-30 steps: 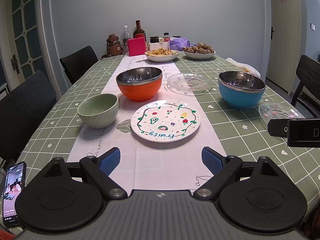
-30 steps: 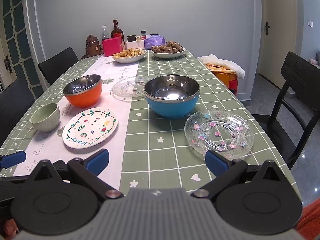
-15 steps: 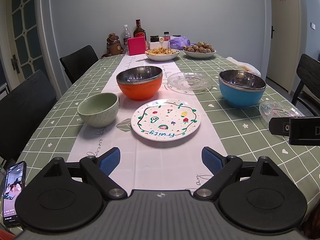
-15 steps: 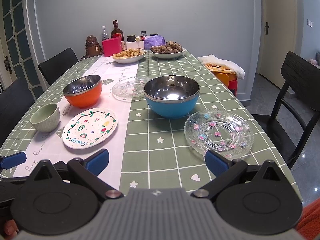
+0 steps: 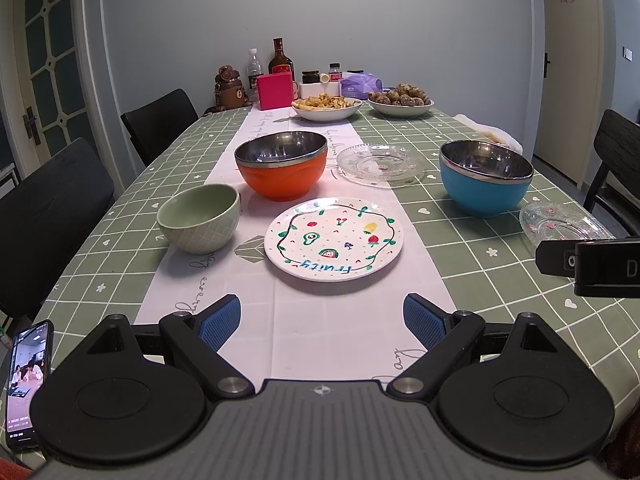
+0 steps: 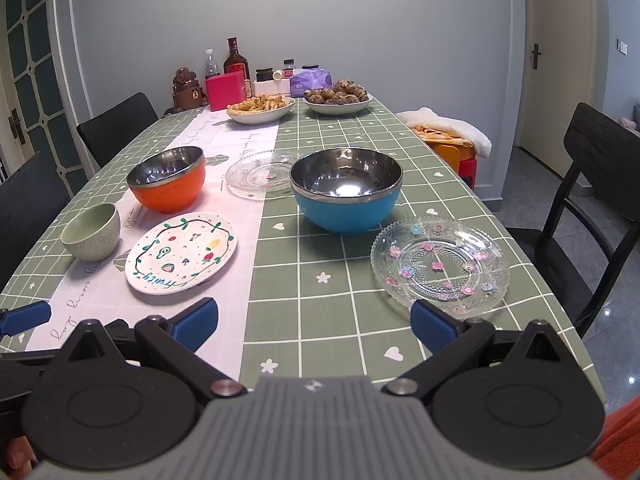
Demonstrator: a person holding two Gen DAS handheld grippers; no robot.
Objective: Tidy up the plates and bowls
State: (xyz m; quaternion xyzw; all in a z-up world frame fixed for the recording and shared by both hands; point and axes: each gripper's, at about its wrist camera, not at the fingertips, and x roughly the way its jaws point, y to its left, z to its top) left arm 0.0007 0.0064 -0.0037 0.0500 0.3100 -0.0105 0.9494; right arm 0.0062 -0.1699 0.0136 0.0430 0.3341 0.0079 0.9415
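A white fruit-painted plate [image 5: 334,238] lies on the white runner, straight ahead of my open, empty left gripper [image 5: 322,318]. A green bowl [image 5: 199,217] sits to its left, an orange steel-lined bowl [image 5: 281,164] behind it, a blue steel-lined bowl [image 5: 486,176] to the right. One clear glass plate [image 5: 380,163] lies behind the painted plate. Another glass plate [image 6: 440,266] with flower dots lies just ahead of my open, empty right gripper [image 6: 314,322]. The blue bowl [image 6: 346,190] stands beyond it.
Two food dishes [image 6: 262,108], bottles, a pink box [image 5: 275,90] and a bear figure stand at the table's far end. A phone [image 5: 28,380] lies at the near left edge. Black chairs [image 5: 48,216] flank the table [image 6: 336,280]. A stool with cloth [image 6: 452,136] stands to the right.
Both grippers stay nearly still and open. The left view has crept very slightly forward; nothing on the table moved.
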